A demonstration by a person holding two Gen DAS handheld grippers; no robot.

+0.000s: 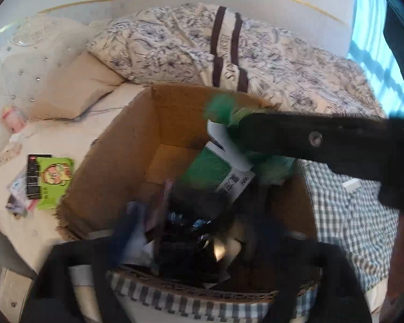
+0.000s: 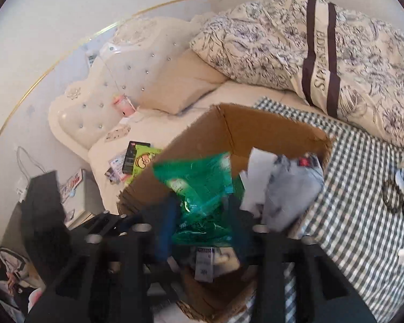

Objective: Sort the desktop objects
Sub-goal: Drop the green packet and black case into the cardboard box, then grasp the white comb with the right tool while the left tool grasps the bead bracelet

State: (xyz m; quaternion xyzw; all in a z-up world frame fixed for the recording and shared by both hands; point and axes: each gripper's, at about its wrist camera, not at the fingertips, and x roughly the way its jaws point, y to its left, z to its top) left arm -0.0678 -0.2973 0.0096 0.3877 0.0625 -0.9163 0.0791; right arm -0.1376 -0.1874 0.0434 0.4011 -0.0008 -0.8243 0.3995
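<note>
A cardboard box (image 2: 256, 129) sits on a bed, partly on a checked cloth (image 2: 363, 188), and serves as the landmark here. The right gripper (image 2: 202, 215) hangs over the box's near edge with a green bag (image 2: 199, 188) pinched between its blue-tipped fingers (image 2: 167, 223); the jaws stand narrow, closed onto the crinkled film. In the left wrist view the same gripper reaches in from the right across the box (image 1: 121, 148), with the bag (image 1: 223, 107) bunched at its tip, above a green-and-white carton (image 1: 218, 169) lying inside.

The left gripper (image 1: 191, 242) hovers just above the box's near wall, over a dark jumble of items. Its fingers are blurred, so I cannot tell how far the jaws are open or whether they hold anything.

Outside the box, to its left on the sheet, lie a lime packet (image 1: 54, 180) and a black packet (image 1: 36, 175), not yet sorted. Inside, grey fabric (image 2: 293, 188) and white paper (image 2: 258, 172) crowd the right half.

Risks, as I judge them: the bag is light and slippery, so a loose pinch could let it slide out early and land on the rim or the cloth. If released too high it may drift rather than drop. Both grippers are close over the same opening, so a hasty move could knock them together or tip the box.
</note>
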